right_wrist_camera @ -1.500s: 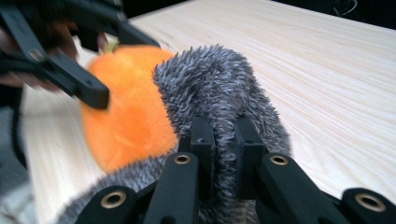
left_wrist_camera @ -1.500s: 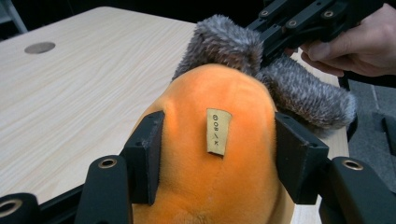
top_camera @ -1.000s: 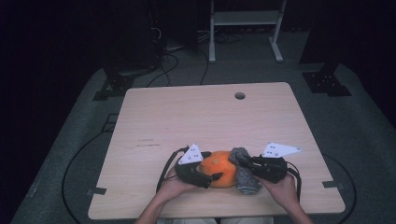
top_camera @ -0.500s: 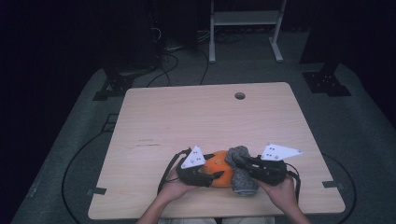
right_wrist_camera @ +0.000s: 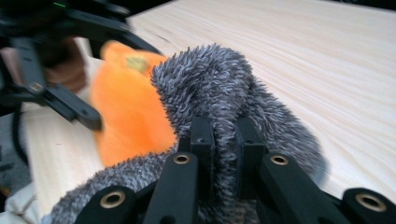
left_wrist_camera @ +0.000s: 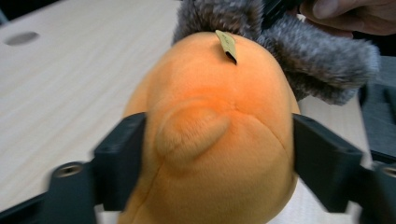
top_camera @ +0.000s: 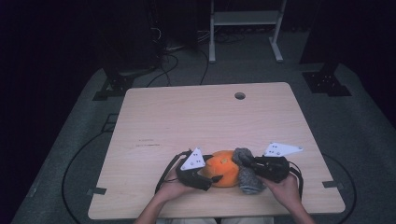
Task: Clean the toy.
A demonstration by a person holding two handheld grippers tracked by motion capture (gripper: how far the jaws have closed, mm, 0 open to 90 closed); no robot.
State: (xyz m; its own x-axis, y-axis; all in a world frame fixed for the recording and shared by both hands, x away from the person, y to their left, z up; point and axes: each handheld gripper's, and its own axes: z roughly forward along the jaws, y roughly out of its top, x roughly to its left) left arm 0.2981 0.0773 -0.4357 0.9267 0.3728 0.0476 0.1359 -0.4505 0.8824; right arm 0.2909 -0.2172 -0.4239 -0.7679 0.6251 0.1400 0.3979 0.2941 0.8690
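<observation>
**Ana:** High view first, going from the left: what do you see near the front edge of the bench (top_camera: 154,121)?

**Ben:** A hand comes up from the bottom edge holding the left tongs (top_camera: 208,179). They point to the right, at an orange plush toy (top_camera: 223,167) that sits on the wood close to the person.

**Ana:** Are those tongs gripping it?

**Ben:** Yes. In the left gripper view the two black jaws sit on either side of the orange plush toy (left_wrist_camera: 215,135), pressing into its flanks. They have just been closing on it, with the toy between them. A small tan tag (left_wrist_camera: 227,45) sticks up from the top seam of the toy.

**Ana:** And right of the toy?

**Ben:** A grey furry piece (top_camera: 246,171) lies against the toy's right side, touching it. I cannot tell whether it is sewn to the toy or a separate item.

**Ana:** Then the other hand?

**Ben:** The right tongs (top_camera: 256,164) point to the left, into the grey fur. In the right gripper view the right tongs (right_wrist_camera: 224,140) are clenched tight, pinching a fold of the grey furry piece (right_wrist_camera: 219,88) between the two jaws. Behind it, the orange toy is blurred, and the left tongs (right_wrist_camera: 56,88) show at the far left.
</observation>
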